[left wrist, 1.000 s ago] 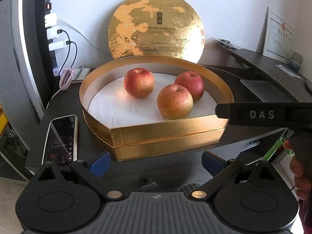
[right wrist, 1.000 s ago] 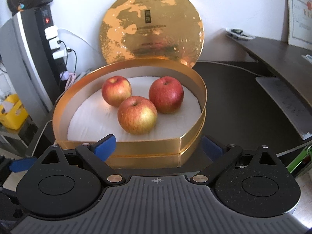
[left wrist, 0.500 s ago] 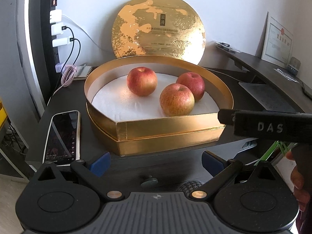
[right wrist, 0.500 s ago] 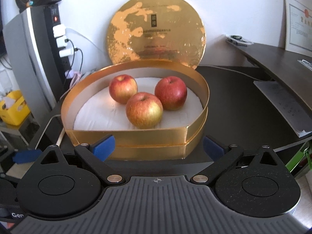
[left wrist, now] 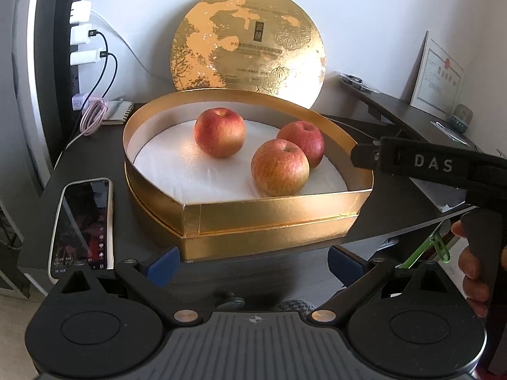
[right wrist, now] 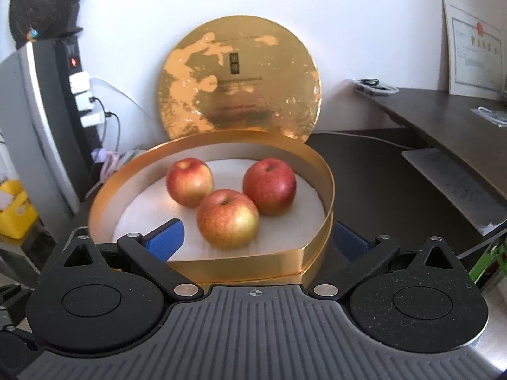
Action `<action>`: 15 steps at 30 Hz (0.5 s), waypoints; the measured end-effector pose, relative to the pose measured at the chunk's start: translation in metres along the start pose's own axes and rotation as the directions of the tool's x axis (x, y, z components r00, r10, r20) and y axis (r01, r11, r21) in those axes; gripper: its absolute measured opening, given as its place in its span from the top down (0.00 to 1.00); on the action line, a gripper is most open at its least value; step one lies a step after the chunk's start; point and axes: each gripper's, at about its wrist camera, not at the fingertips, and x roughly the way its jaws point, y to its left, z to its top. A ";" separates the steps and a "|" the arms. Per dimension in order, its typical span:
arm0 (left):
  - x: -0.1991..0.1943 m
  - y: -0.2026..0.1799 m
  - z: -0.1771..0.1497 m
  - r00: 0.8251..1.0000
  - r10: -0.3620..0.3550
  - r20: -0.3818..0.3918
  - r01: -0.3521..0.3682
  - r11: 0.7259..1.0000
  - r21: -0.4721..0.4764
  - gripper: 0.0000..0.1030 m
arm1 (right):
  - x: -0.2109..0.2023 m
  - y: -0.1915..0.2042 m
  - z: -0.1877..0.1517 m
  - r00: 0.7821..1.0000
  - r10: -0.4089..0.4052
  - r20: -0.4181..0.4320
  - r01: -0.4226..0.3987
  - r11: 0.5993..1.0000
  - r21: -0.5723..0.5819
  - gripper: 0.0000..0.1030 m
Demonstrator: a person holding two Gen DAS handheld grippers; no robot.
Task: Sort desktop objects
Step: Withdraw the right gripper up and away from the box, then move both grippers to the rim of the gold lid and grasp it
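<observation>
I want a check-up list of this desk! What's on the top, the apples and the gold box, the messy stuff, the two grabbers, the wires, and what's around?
Surface: dark desk, mostly taken up by the box.
Job's things: three apples on white padding inside the open gold box; its round gold lid leans upright against the wall behind.
Clutter: phone with lit screen left of the box; notepad at the back.
Grippers: left gripper open, empty, short of the box; right gripper open, empty, its left fingertip over the box rim.
Cables: pink coiled cable; black leads from white chargers.
Surroundings: white wall, framed certificate on a side shelf.
</observation>
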 end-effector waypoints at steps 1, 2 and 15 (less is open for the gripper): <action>0.000 0.002 0.001 1.000 -0.002 0.006 0.002 1.000 0.002 0.03 | 0.002 0.001 0.001 1.000 -0.009 -0.005 0.009 1.000 -0.005 0.01; 0.000 0.003 0.003 1.000 -0.004 0.012 0.004 1.000 0.003 0.03 | 0.005 0.002 0.001 1.000 -0.004 -0.017 0.004 1.000 -0.002 0.01; 0.008 0.040 0.067 0.992 0.008 0.124 -0.008 1.000 -0.003 0.05 | 0.031 -0.039 0.039 0.995 0.093 -0.028 -0.091 0.993 0.071 0.01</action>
